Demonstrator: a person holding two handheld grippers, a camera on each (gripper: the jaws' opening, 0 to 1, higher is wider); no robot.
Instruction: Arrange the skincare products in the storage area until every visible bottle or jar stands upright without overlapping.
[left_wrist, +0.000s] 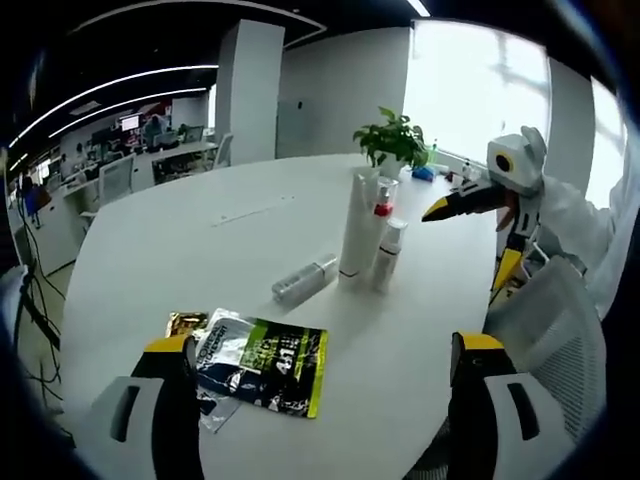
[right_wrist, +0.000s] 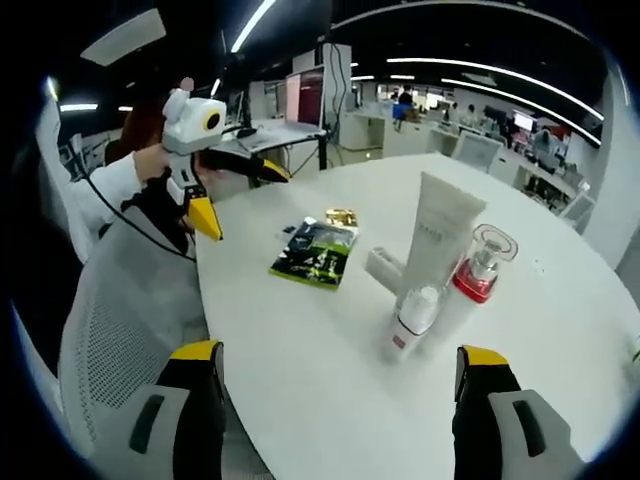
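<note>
Apparently both the left gripper (left_wrist: 322, 370) and right gripper (right_wrist: 338, 385) are released and empty, because the small grey bottle (left_wrist: 304, 279) lies toppled beside the upright white tube (left_wrist: 357, 225), away from the table (left_wrist: 200, 240) edge.

On the table (left_wrist: 250, 230), a tube (left_wrist: 357, 225) and two bottles (left_wrist: 390, 255) stood together; a third bottle (left_wrist: 304, 279) lay beside them, sachets (left_wrist: 262, 365) nearer, a plant (left_wrist: 392, 140) behind.
</note>
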